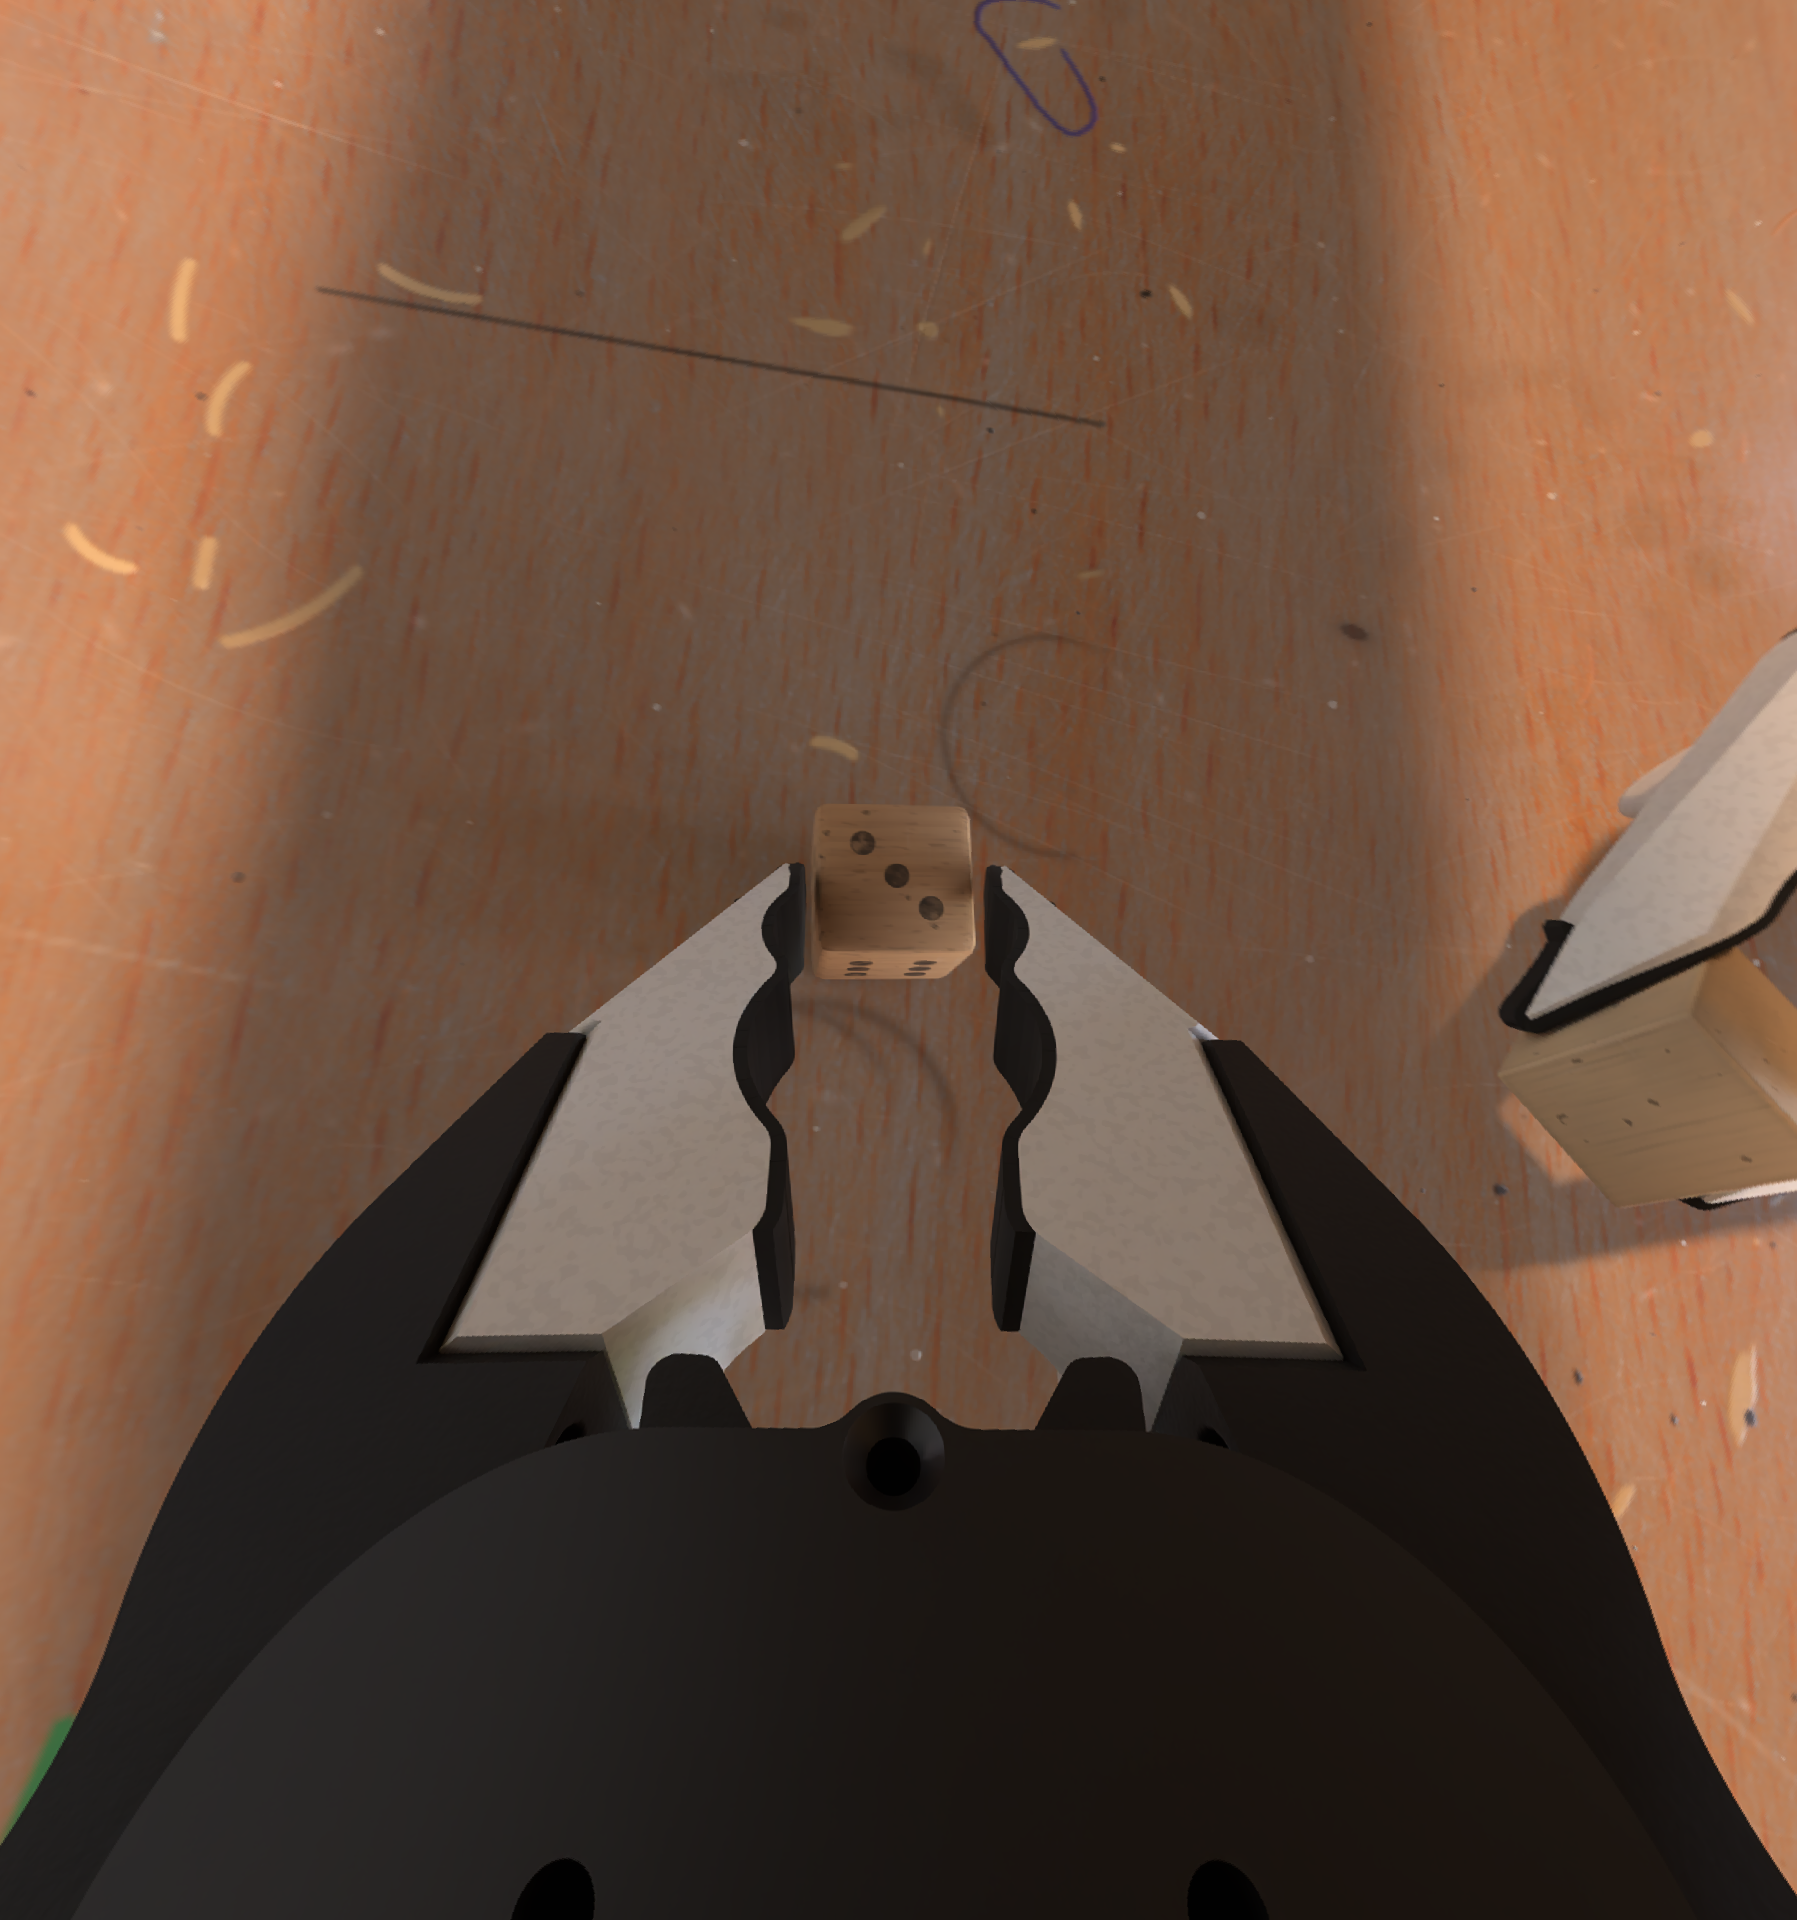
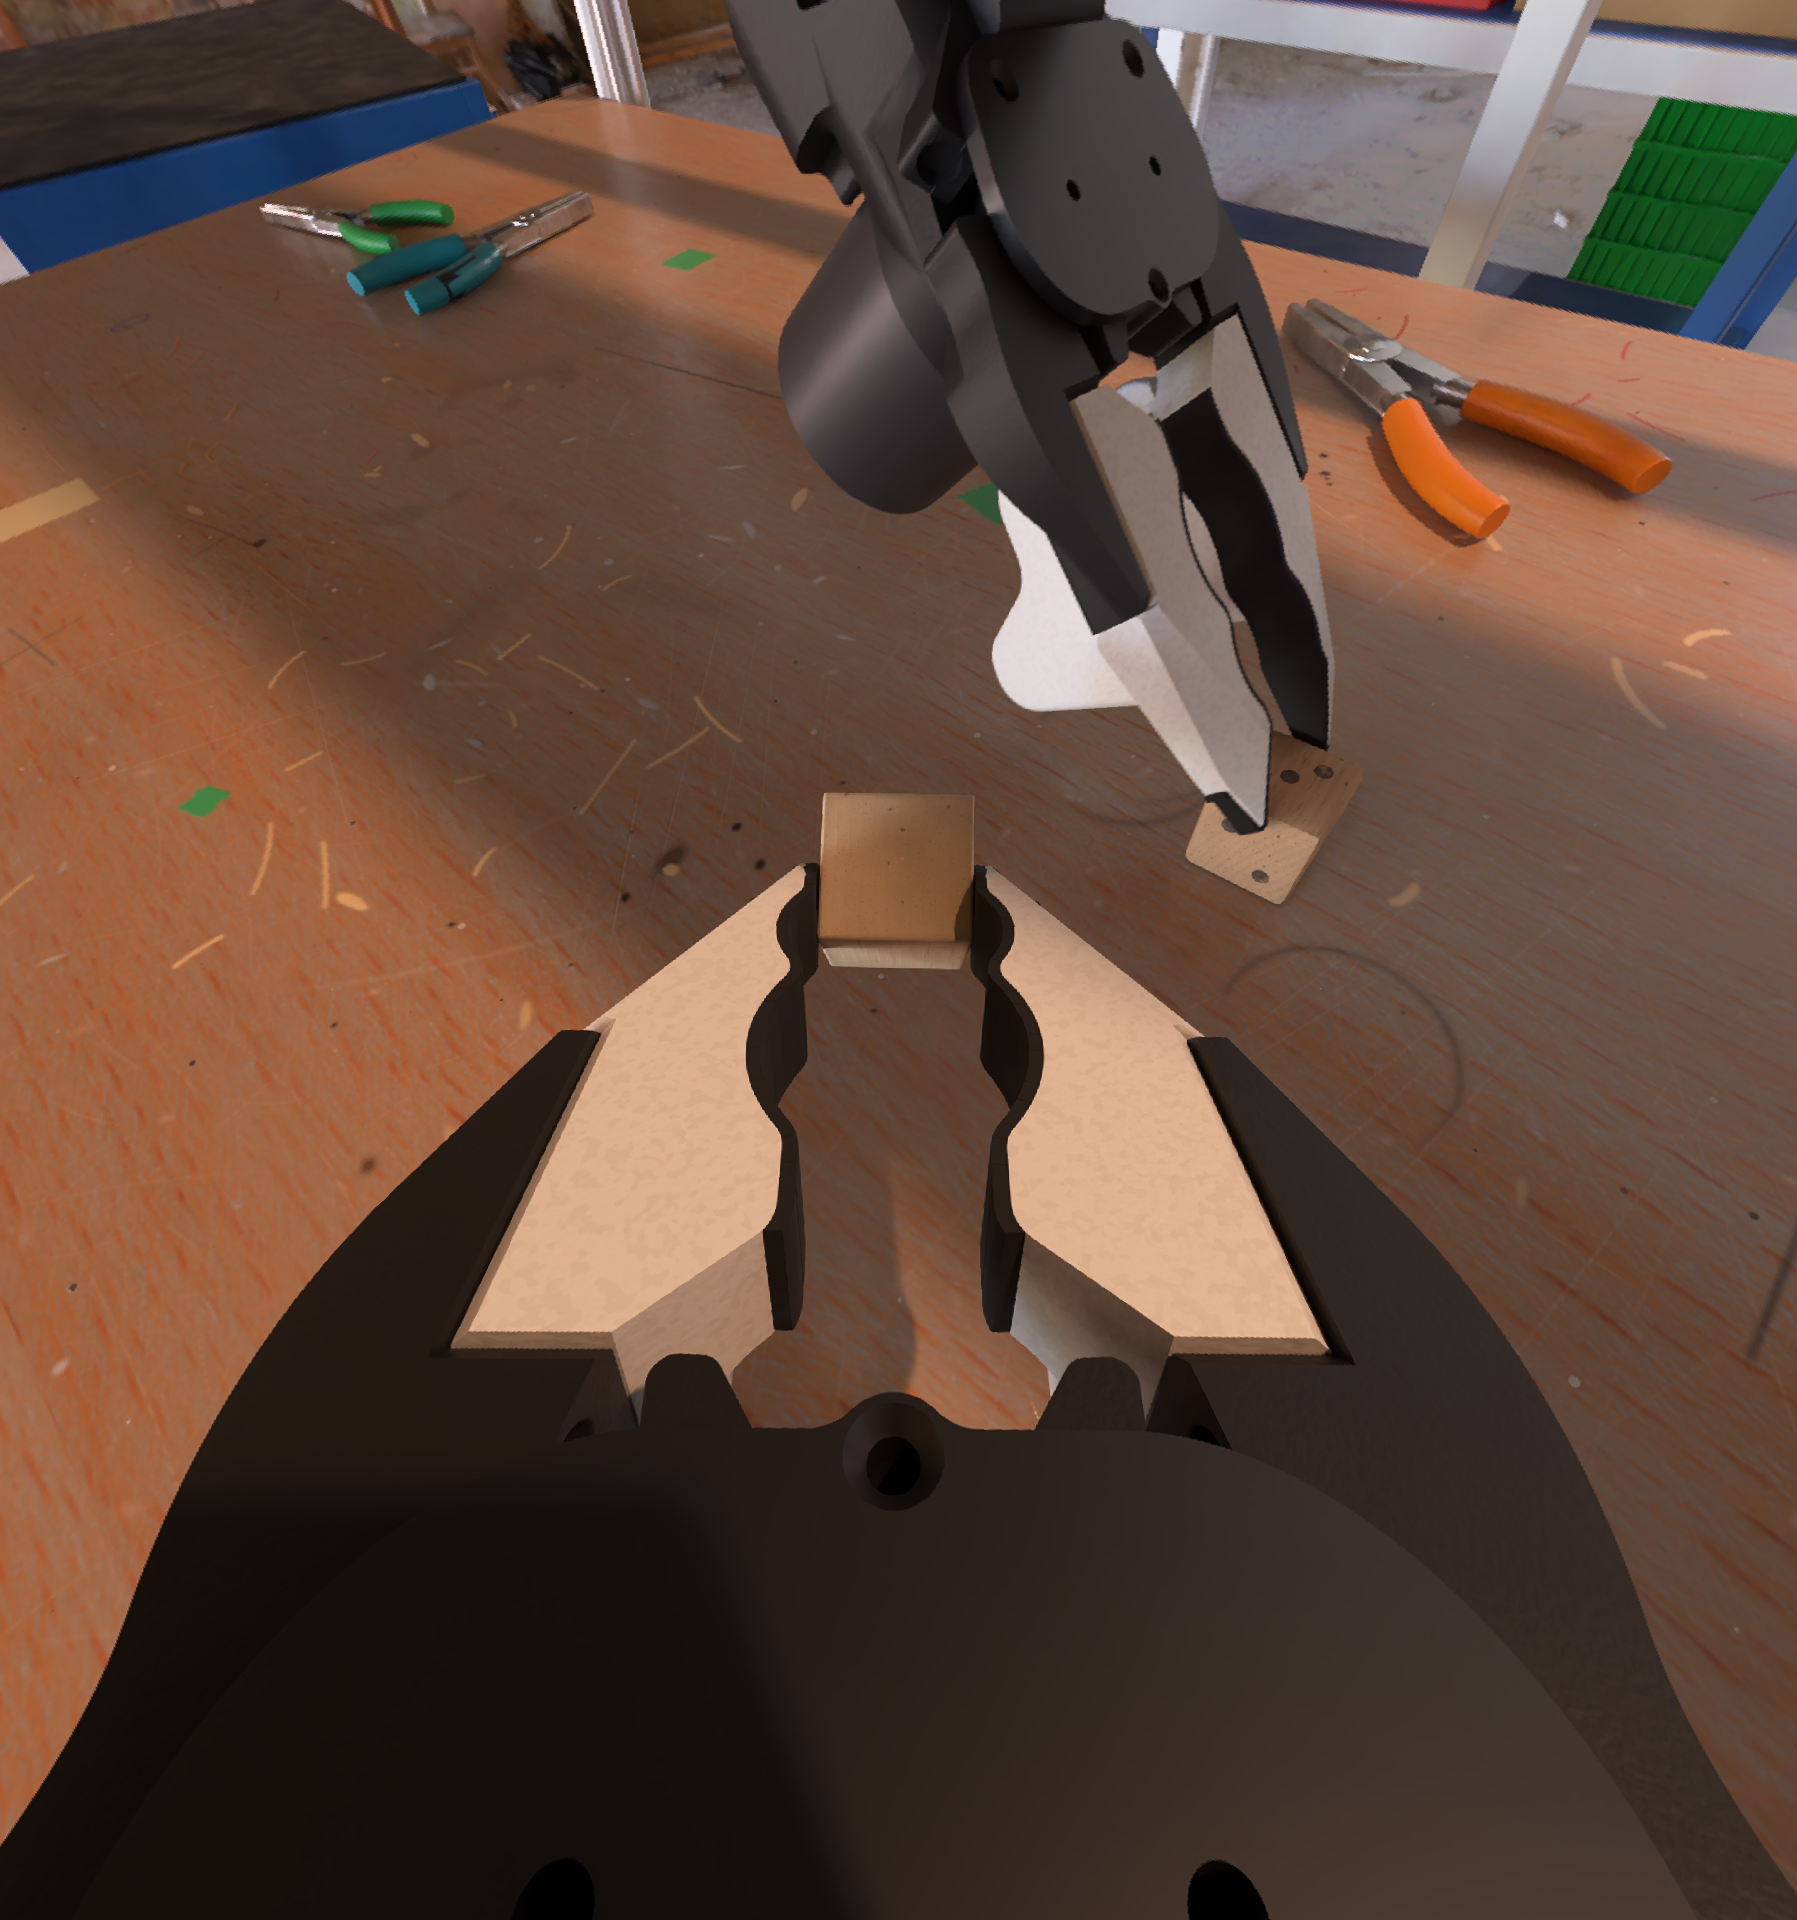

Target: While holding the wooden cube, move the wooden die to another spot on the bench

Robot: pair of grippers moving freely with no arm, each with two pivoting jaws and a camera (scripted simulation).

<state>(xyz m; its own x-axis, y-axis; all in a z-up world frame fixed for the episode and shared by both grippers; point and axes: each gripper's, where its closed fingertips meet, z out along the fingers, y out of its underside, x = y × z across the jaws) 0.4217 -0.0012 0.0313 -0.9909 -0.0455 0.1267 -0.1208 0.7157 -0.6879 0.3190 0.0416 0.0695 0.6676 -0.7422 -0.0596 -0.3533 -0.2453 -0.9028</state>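
Right tool [image 2: 894, 883] clamping one wooden cube [image 2: 896, 868], left tool [image 1: 894, 883] spread, straddling one wooden die [image 1: 894, 890], three pliers [image 2: 1476, 416]

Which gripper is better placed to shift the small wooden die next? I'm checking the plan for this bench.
Left. The left gripper already brackets the small wooden die with dark pips on the orange-brown wooden bench. The right gripper is shut on the plain wooden cube, so it is occupied.

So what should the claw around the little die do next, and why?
Probably close the left gripper fully on the die, then lift. Its fingers straddle the die, which seems to sit on the bench, and the right gripper already grips the cube.
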